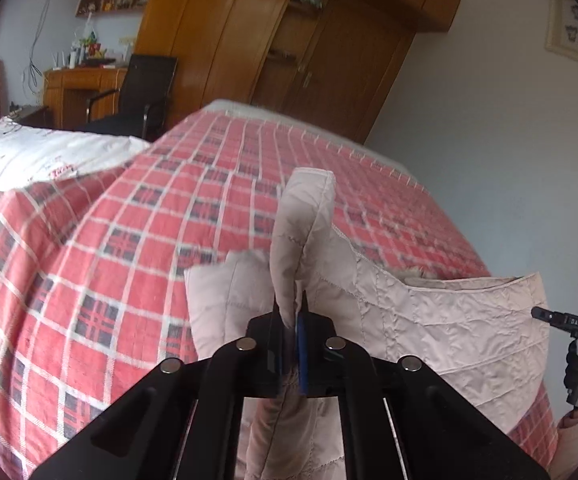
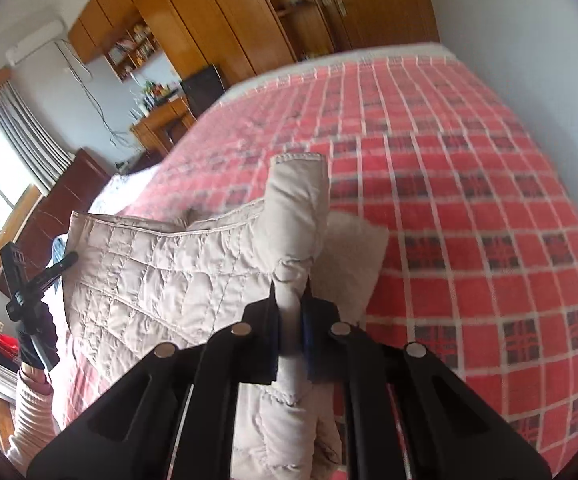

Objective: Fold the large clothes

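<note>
Both tongs [image 1: 291,312] [image 2: 290,300] pinch jacket [image 1: 449,320] edges; bedspread [image 2: 469,200] open beyond.

Bed [image 1: 137,216] in red plaid cover, quilted jacket [image 1: 449,320], white pillow [image 1: 37,156]

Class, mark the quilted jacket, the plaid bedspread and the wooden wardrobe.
quilted jacket [image 1: 449,312], left wrist view, stitched body panel.
plaid bedspread [image 2: 469,208], right wrist view, bare red checks.
wooden wardrobe [image 1: 229,32], left wrist view, door panel.
</note>
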